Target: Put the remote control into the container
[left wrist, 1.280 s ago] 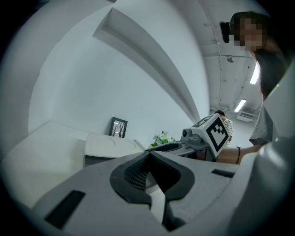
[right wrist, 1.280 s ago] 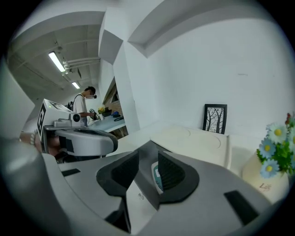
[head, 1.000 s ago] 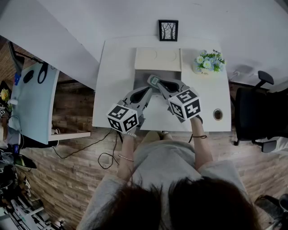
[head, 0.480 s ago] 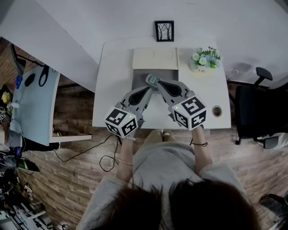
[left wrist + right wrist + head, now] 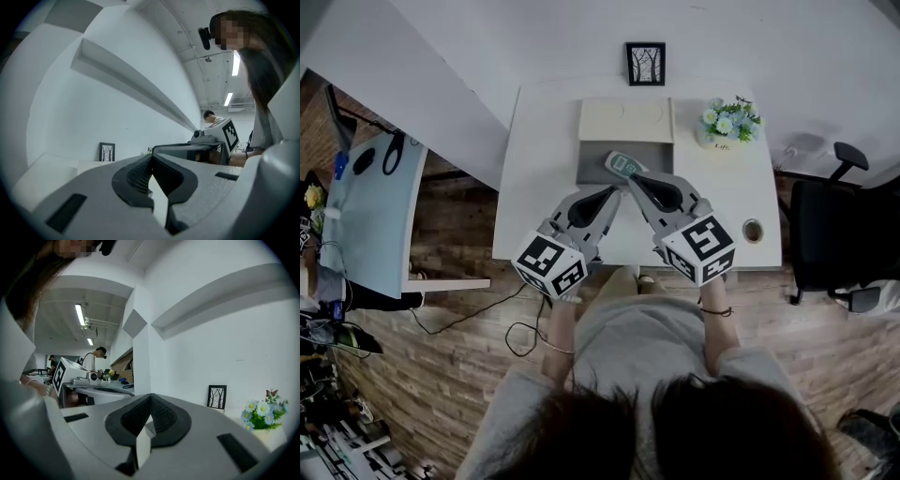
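Checking placement: remote control [image 5: 623,164] lies upper centre, seemingly inside the grey container [image 5: 658,155] on the table [image 5: 534,187]. Right gripper [image 5: 634,178] jaws together, empty, tip beside it; left gripper [image 5: 611,192] closed, empty. Advice: withdraw straight back, avoid nudging it

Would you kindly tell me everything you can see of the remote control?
The remote control is a small, slim bar, pale green and white, plastic by its look, with a darker patch on its face; buttons are too small to make out. It lies slantwise in the grey container, near its middle. The shut tongs of the right gripper end right at its nearer end; whether they touch it cannot be told.
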